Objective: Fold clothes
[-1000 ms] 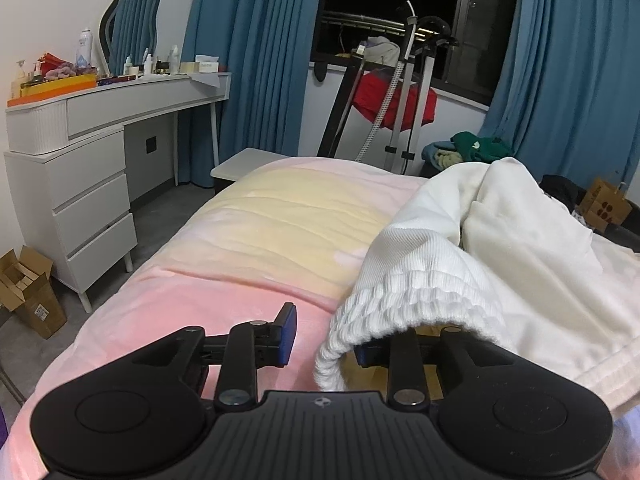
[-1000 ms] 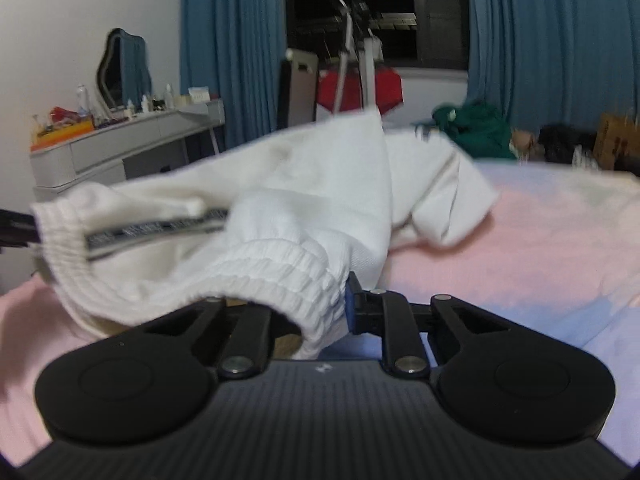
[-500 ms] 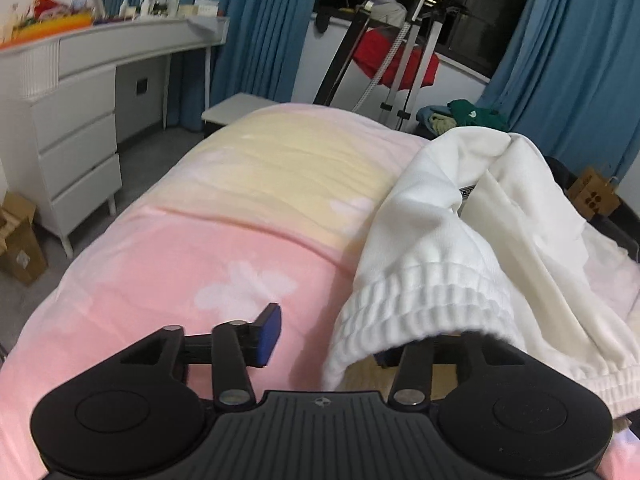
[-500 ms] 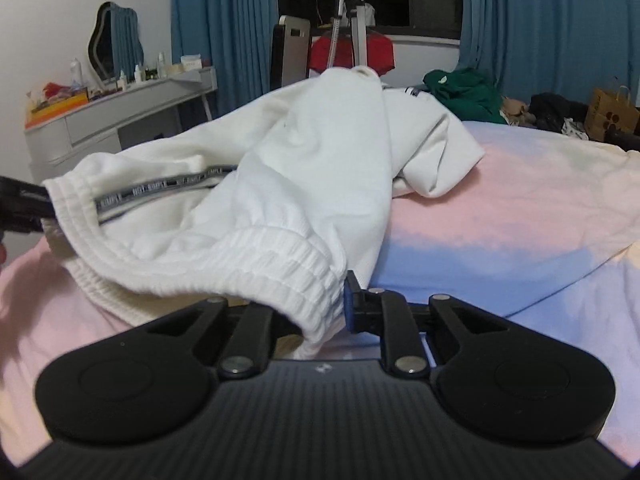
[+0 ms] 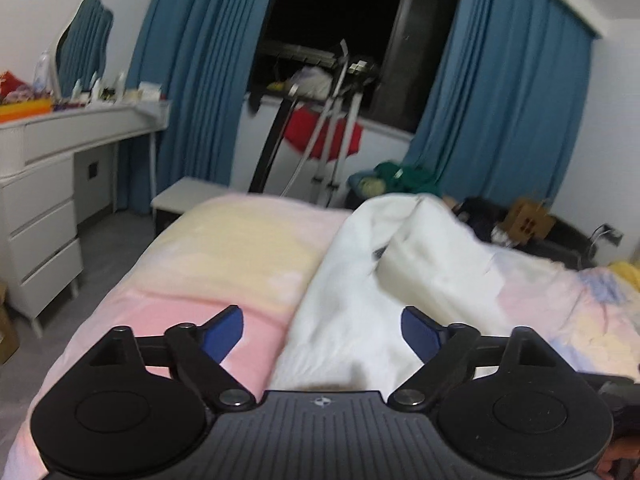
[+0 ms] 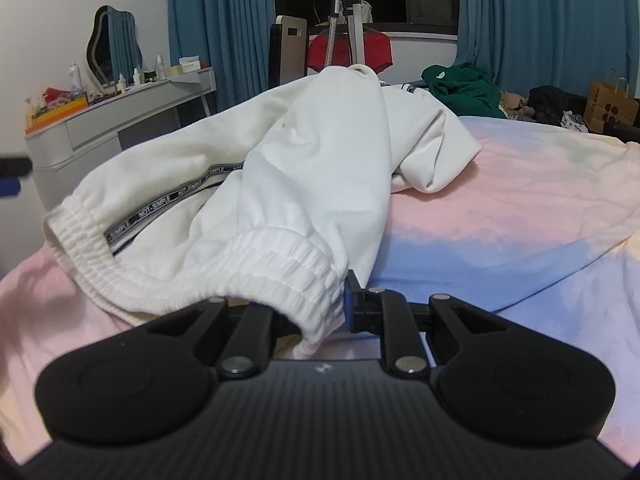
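Since the white trousers [image 6: 320, 152] are soft, thick knit, I judge they will sag and bunch wherever unsupported; they lie crumpled on the bed [image 6: 500, 220], waistband [image 6: 280, 268] nearest. The right gripper [image 6: 320, 308] has its fingers pinched on that ribbed waistband, the firmest place to hold. The left gripper [image 5: 322, 330] is opening its fingers, wide apart, cloth lying between them but unpressed; it could retake the band's far left end

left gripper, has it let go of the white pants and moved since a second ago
Yes. The left gripper is opening, pads clear of the white pants, and it has backed away from the blue curtains.
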Demonstrator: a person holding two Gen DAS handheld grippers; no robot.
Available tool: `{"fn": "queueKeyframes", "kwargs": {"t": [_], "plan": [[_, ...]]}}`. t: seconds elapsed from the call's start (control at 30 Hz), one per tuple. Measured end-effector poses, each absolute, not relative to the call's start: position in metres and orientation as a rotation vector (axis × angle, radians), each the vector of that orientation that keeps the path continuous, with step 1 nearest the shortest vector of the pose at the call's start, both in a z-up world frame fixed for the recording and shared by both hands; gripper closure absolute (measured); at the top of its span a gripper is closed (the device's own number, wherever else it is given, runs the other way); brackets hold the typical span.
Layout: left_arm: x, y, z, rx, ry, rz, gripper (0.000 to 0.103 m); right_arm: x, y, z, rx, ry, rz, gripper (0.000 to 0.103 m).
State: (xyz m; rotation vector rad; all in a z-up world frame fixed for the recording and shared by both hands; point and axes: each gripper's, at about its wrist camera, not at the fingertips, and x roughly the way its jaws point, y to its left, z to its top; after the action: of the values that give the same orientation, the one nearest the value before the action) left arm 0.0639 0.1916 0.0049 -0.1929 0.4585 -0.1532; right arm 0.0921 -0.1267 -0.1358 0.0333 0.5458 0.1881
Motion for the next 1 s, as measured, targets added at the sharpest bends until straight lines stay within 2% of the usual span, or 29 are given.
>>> {"fn": "queueKeyframes", "kwargs": {"t": [0.2, 0.43, 0.8, 0.87, 0.93, 0.97, 1.0], "plan": [[0.095, 0.172, -0.013, -0.141, 0.512, -0.197, 0.009, 0.094, -0.127, -0.138, 0.032, 0.559, 0.177, 0.085], [0.144, 0.148, -0.067, 0.031, 0.739, -0.082, 0.009, 0.098, -0.13, -0.148, 0.035, 0.6, 0.144, 0.086], [0.144, 0.162, -0.064, -0.006, 0.709, -0.05, 0.008, 0.094, -0.116, -0.154, -0.088, 0.56, 0.107, 0.083], [0.144, 0.158, -0.067, 0.0, 0.706, -0.078, 0.015, 0.095, -0.116, -0.156, -0.094, 0.56, 0.099, 0.083], [0.142, 0.155, -0.067, -0.011, 0.696, -0.101, 0.04, 0.099, -0.121, -0.162, -0.065, 0.592, 0.105, 0.084], [0.141, 0.154, -0.067, -0.017, 0.69, -0.11, 0.044, 0.1, -0.124, -0.164, -0.031, 0.607, 0.114, 0.085], [0.141, 0.153, -0.064, -0.027, 0.68, -0.117, 0.063, 0.1, -0.126, -0.164, 0.002, 0.618, 0.124, 0.087]]}}
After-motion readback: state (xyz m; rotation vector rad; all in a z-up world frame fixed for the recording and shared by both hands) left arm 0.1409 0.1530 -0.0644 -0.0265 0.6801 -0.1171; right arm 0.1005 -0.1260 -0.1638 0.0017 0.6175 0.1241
